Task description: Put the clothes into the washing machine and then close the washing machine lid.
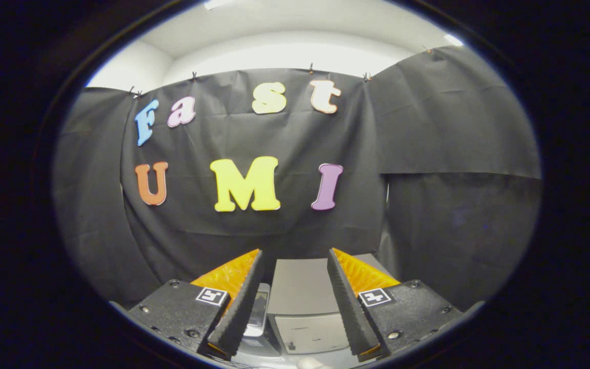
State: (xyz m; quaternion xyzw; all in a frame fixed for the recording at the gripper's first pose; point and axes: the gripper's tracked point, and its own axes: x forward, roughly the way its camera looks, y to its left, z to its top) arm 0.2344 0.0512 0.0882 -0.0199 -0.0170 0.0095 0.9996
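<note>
The claw (pixel 295 302) hangs spread and empty, held high, facing the booth wall. Below sits the pale washing machine (pixel 308 318), likely awaiting approach.

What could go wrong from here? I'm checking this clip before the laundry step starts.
The tool is open and holds nothing, aimed mostly at the black cloth wall, so the approach may start misaligned. Only part of the grey washing machine is visible between and beyond the fingers, so they could bump its top when lowered. A small pale object sits below the fingers, too cropped to identify.
</note>
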